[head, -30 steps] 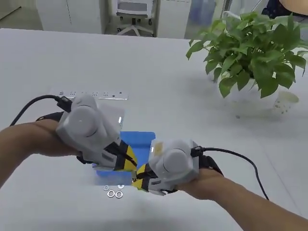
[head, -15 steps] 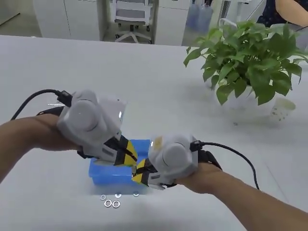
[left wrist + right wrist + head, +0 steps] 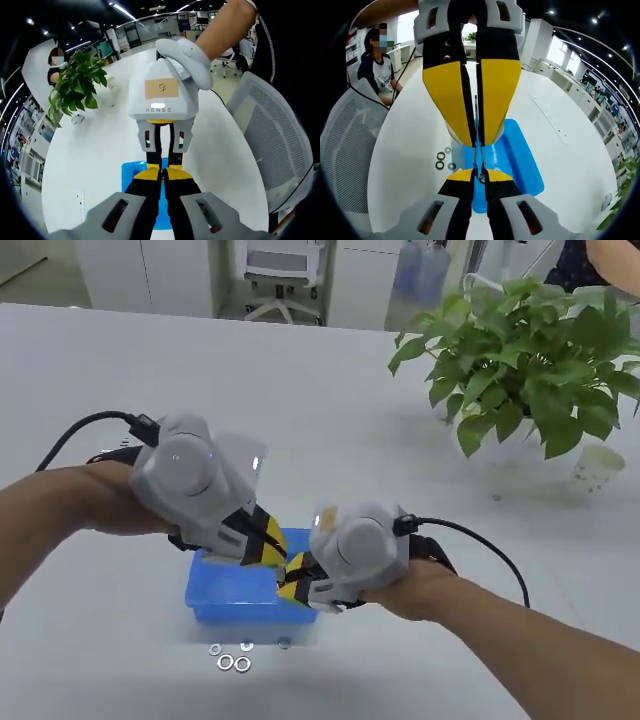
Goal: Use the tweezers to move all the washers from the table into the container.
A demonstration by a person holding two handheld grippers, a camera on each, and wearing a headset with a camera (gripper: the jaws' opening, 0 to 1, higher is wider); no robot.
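Jaws of left gripper (image 3: 162, 175) and right gripper (image 3: 480, 176) both clamp the tweezers (image 3: 478, 157) (over the container (image 3: 520, 165)).

The blue container (image 3: 235, 592) is looked down on by the head view from above its near side. It is faced closely from opposite sides by both gripper views and shared by all three.

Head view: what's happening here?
A person holds a claw in each hand, left claw and right claw tip to tip over the blue container. Thin tweezers run between both; the right claw looks shut on them. Several washers lie on the table beside it.
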